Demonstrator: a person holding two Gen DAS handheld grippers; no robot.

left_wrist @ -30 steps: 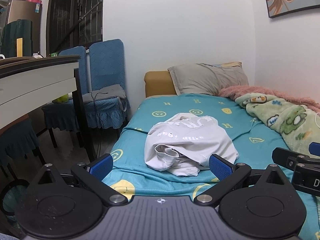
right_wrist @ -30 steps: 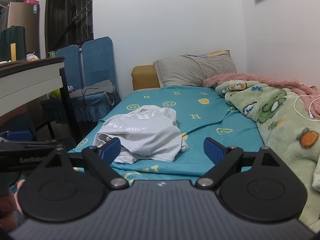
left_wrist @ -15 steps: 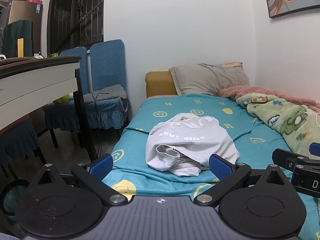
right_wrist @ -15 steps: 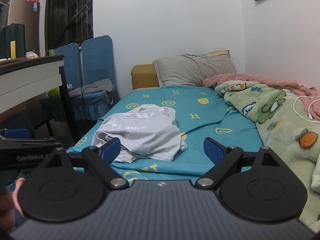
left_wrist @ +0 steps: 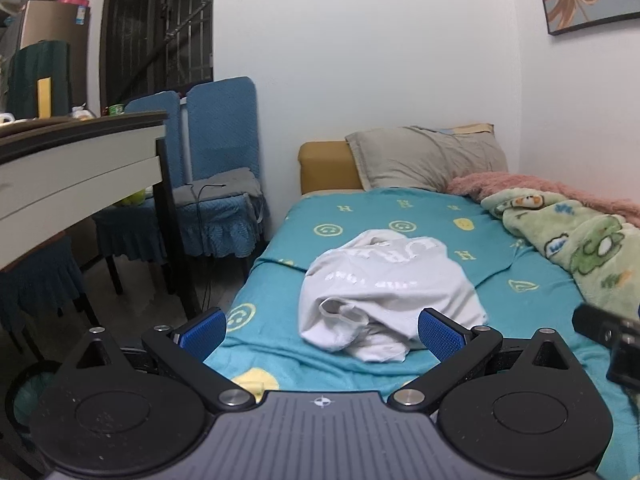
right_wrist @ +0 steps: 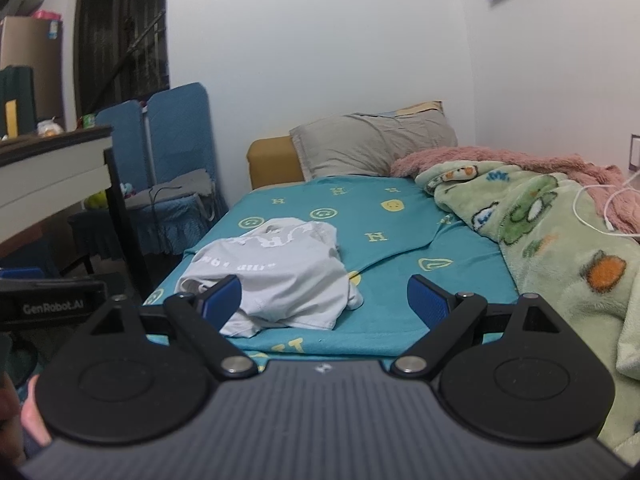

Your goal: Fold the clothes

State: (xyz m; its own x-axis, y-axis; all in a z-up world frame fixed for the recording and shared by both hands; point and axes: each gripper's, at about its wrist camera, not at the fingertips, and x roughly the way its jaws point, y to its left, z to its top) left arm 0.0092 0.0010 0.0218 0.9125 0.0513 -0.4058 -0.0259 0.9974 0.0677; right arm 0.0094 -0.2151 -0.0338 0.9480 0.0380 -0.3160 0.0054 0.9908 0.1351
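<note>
Left gripper (left_wrist: 322, 330): jaws held spread, nothing gripped
Right gripper (right_wrist: 324, 296): jaws spread, empty
White shirt (left_wrist: 384, 284): crumpled on teal bed (left_wrist: 492, 280), ahead of both; judged nearer the left gripper

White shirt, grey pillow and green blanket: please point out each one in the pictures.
white shirt (left_wrist: 384, 280), left wrist view, on the middle of the crumpled heap.
grey pillow (left_wrist: 424, 158), left wrist view, on its front face.
green blanket (right_wrist: 532, 216), right wrist view, on the frog print.
</note>
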